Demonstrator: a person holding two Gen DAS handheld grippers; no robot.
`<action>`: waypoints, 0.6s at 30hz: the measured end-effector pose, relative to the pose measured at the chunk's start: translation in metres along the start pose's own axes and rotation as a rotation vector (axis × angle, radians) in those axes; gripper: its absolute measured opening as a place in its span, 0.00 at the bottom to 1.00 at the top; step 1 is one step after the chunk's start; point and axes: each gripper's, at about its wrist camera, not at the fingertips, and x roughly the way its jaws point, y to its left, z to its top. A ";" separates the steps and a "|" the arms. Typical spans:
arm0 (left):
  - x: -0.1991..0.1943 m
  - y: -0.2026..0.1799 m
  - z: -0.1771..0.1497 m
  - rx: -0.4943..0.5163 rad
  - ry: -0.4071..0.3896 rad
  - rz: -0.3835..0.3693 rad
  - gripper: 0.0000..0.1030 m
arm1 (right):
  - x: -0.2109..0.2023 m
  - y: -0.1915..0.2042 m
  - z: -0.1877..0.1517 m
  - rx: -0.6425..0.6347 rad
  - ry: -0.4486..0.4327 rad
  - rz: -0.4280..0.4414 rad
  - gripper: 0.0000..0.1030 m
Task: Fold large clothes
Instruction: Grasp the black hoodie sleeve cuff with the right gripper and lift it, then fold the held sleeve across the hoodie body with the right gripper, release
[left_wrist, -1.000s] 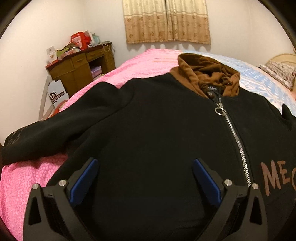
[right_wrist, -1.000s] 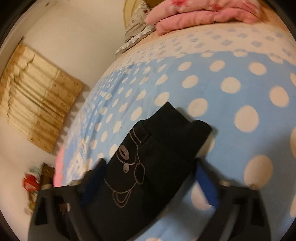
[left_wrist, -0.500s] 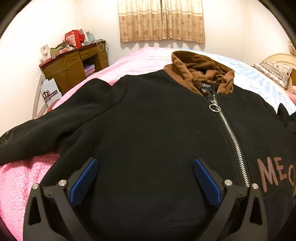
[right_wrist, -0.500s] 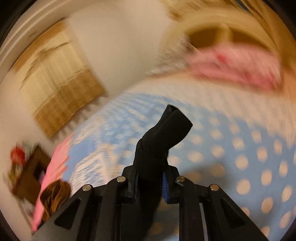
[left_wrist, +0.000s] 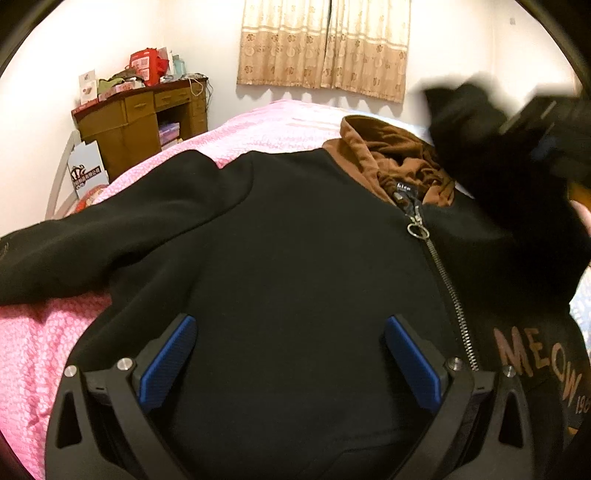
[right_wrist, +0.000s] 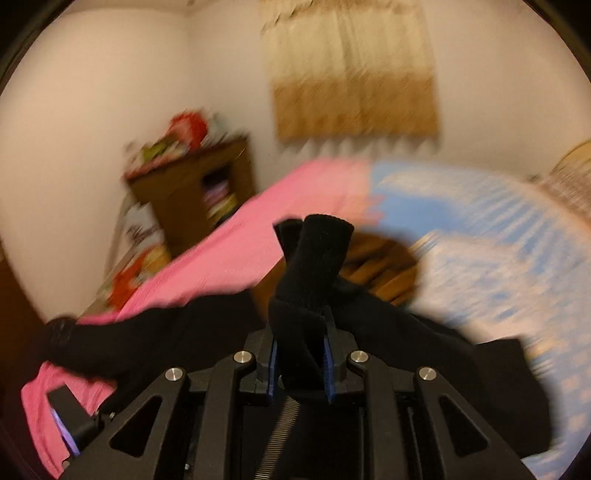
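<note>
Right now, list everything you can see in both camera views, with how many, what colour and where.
jacket: one, black with a brown hood, silver zipper and MEOW lettering, spread front-up on the bed
sleeve cuff: one, black, lifted off the bed, clamped in the right gripper
pink blanket: one, pink, under the jacket's near side
dotted sheet: one, light blue with pale dots, far side of the bed
desk: one, brown wood, in the corner, cluttered on top
curtain: one pair, beige, on the back wall
left gripper: one, black with blue fingers, open above the jacket's front
right gripper: one, black with blue fingers, shut on the cuff
</note>
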 end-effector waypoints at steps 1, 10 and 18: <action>0.000 0.001 0.000 -0.006 -0.002 -0.007 1.00 | 0.021 0.000 -0.012 0.023 0.046 0.069 0.19; -0.001 0.001 0.000 -0.014 -0.006 -0.016 1.00 | 0.079 -0.019 -0.048 0.341 0.273 0.490 0.66; -0.001 0.002 0.000 -0.014 -0.007 -0.016 1.00 | -0.029 -0.046 -0.020 0.280 -0.036 0.318 0.67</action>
